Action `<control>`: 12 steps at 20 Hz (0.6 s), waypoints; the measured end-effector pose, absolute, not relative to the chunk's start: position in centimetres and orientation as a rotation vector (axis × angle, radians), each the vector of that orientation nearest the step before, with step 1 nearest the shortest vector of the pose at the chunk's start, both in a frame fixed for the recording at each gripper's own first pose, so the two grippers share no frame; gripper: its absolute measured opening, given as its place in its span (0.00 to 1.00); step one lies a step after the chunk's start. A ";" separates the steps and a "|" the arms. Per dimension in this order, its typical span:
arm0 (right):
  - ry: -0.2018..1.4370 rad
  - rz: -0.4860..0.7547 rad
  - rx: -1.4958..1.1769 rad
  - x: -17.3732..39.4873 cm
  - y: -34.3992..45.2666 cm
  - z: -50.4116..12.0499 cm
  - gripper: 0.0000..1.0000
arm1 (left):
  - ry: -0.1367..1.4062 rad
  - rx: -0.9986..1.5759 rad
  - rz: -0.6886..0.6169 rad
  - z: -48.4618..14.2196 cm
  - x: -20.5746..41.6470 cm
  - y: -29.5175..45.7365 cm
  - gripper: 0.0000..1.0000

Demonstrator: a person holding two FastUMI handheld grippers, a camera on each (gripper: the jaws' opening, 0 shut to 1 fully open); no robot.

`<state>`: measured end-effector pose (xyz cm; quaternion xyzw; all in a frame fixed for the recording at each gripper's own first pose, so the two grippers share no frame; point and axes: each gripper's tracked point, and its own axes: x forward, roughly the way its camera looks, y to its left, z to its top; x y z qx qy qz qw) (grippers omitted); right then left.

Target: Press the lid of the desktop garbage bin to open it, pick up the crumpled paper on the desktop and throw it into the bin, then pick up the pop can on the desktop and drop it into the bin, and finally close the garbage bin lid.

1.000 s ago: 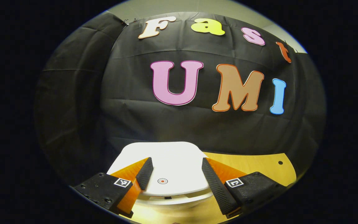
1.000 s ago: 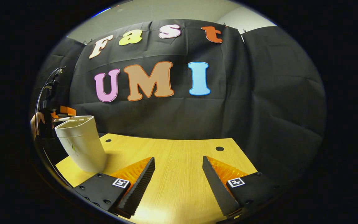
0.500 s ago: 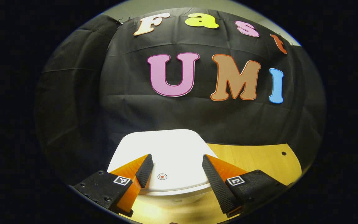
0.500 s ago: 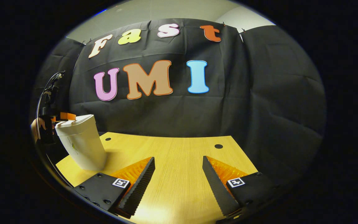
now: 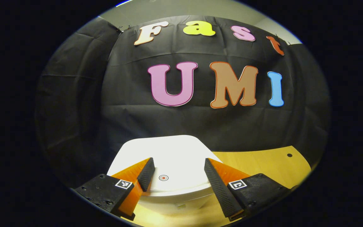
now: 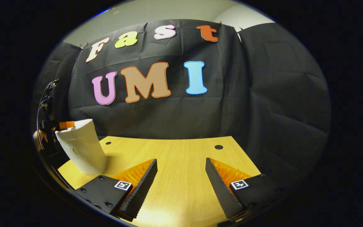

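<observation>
The white desktop bin stands right under my left gripper, its lid lying flat on the rim with a small red ring mark between my fingers. That gripper is open and holds nothing; its fingers sit low over the lid. In the right gripper view the bin stands at the table's left end, with the left gripper and a hand just behind its top. My right gripper hovers open over bare wood, holding nothing.
The wooden table reaches back to the black cloth wall. It has small round holes near its far edge. A cable hangs at the far left behind the bin. To the bin's right lies table surface.
The bin's lid was slightly raised with a gap under it one second ago; it now sits flat on the rim. The left gripper shifted a little over it. The right gripper barely moved.
</observation>
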<state>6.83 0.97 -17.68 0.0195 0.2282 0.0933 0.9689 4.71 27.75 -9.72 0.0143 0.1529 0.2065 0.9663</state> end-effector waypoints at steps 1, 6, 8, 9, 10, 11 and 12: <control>0.447 0.189 0.035 6.9 0.7 -17.2 0.98 | 0.317 0.005 0.431 -9.9 4.4 28.0 0.94; 0.415 0.189 0.004 7.3 -0.5 -15.7 0.98 | 0.355 -0.031 0.460 -10.5 4.4 28.6 0.93; 0.418 0.192 -0.001 7.2 -0.6 -15.9 0.98 | 0.368 0.019 0.441 -10.4 4.4 28.4 0.90; 0.424 0.195 -0.001 7.1 -0.5 -16.2 0.98 | 0.387 0.035 0.438 -10.7 4.3 28.4 0.90; 0.432 0.196 -0.001 6.9 -0.4 -16.5 0.98 | 0.410 0.043 0.437 -11.2 4.2 28.4 0.91; 0.440 0.197 0.001 6.8 -0.3 -16.8 0.98 | 0.437 0.063 0.429 -11.6 3.9 28.2 0.91; 0.449 0.203 0.006 6.6 -0.1 -17.1 0.98 | 0.438 0.060 0.416 -11.3 4.1 27.7 0.94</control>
